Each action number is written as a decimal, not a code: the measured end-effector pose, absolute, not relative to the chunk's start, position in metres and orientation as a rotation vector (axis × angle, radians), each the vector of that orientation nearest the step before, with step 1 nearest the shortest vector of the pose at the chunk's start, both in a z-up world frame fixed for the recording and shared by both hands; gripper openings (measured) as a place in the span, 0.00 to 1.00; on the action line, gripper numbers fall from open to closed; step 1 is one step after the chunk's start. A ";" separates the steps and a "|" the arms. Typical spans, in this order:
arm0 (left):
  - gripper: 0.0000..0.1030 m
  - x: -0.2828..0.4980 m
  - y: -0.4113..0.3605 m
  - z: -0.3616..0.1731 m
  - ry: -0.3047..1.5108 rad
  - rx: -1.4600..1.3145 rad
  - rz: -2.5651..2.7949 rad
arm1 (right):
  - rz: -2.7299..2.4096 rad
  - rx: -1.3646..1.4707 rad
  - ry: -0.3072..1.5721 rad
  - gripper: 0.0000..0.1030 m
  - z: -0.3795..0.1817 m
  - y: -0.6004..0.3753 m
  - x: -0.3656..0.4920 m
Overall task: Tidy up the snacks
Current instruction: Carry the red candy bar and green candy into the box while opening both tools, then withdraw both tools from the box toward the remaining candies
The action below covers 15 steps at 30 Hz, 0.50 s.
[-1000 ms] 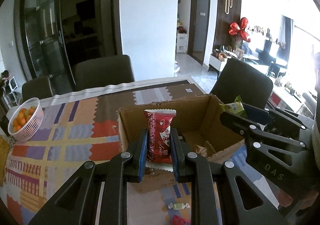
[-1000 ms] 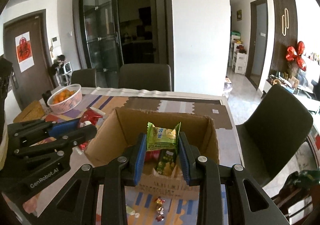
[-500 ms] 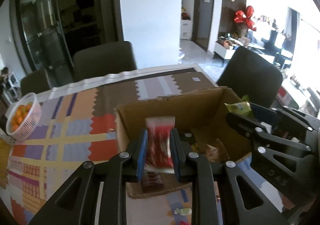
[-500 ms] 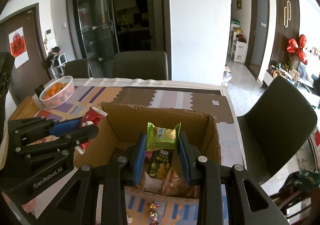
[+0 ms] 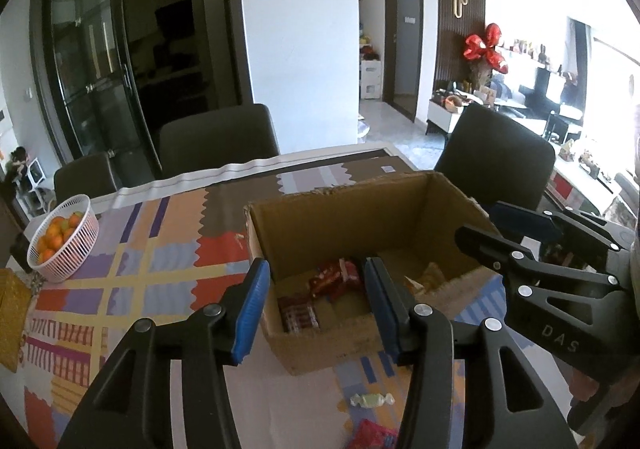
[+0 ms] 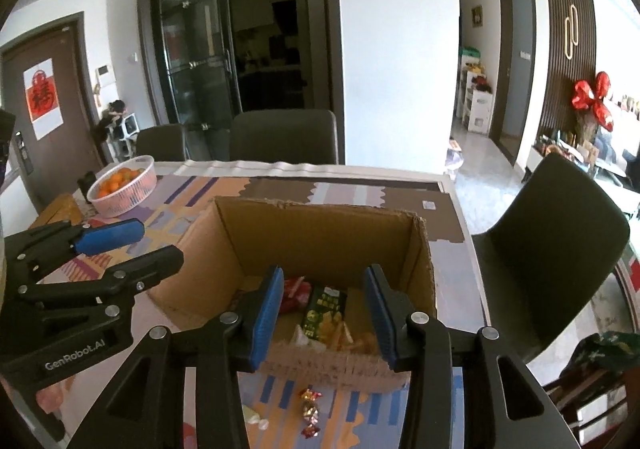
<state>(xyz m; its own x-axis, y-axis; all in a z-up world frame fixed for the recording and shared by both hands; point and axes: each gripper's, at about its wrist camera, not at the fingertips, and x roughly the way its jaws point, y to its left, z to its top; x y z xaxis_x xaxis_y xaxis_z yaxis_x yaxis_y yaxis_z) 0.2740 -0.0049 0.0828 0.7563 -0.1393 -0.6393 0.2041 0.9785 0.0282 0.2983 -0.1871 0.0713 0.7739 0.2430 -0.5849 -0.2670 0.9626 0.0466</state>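
**Both my claws spread wide over the snack box**

My left gripper (image 5: 316, 301) hangs above the near wall of the cardboard box (image 5: 352, 209), its blue-padded fingers (image 5: 251, 311) parted wide with nothing between them. My right gripper (image 6: 324, 313) is spread just as wide and just as bare, over the same box from the other side. Each claw shows in the other's view: the right one at three o'clock in the left view, the left one at nine o'clock in the right view.

The box is plain brown corrugated card, open on top, with a ragged torn rim. Its walls stand upright around a deep well. Bare tablecloth (image 5: 132, 273) stretches toward nine o'clock; at three o'clock the table edge sits near the box, with a dark padded chair (image 6: 548, 233) just beyond.

Inside the box, the left view shows a crinkled red snack packet (image 5: 334, 276) lying on the floor, with a darker red striped packet (image 5: 298, 313) beside it toward six o'clock. The right view shows a green snack packet (image 6: 326, 313) lying flat, with orange wrappers beside it.

On the patchwork cloth at six o'clock, outside the box, lie a pale wrapped sweet (image 5: 370, 400) and foil-wrapped sweets (image 6: 310, 407). A white mesh basket (image 5: 66, 249) of oranges sits well apart at ten o'clock.
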 end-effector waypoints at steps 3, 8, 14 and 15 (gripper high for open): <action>0.49 0.259 -0.006 0.084 0.671 0.102 -0.196 | 0.289 -0.040 0.610 0.42 0.073 -0.189 0.283; 0.50 0.238 -0.008 0.079 0.654 0.120 -0.207 | 0.301 -0.042 0.598 0.42 0.070 -0.192 0.263; 0.50 0.222 -0.014 0.063 0.670 0.153 -0.216 | 0.307 -0.040 0.622 0.42 0.056 -0.192 0.248; 0.51 0.220 -0.015 0.060 0.675 0.157 -0.214 | 0.307 -0.040 0.626 0.42 0.054 -0.192 0.246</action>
<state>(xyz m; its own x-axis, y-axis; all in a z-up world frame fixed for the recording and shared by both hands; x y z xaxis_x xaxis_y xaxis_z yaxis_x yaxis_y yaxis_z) 0.2199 -0.0148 0.0598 0.7601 -0.1447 -0.6335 0.2463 0.9663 0.0748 0.2457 -0.1925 0.0536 0.7669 0.2703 -0.5820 -0.2944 0.9541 0.0552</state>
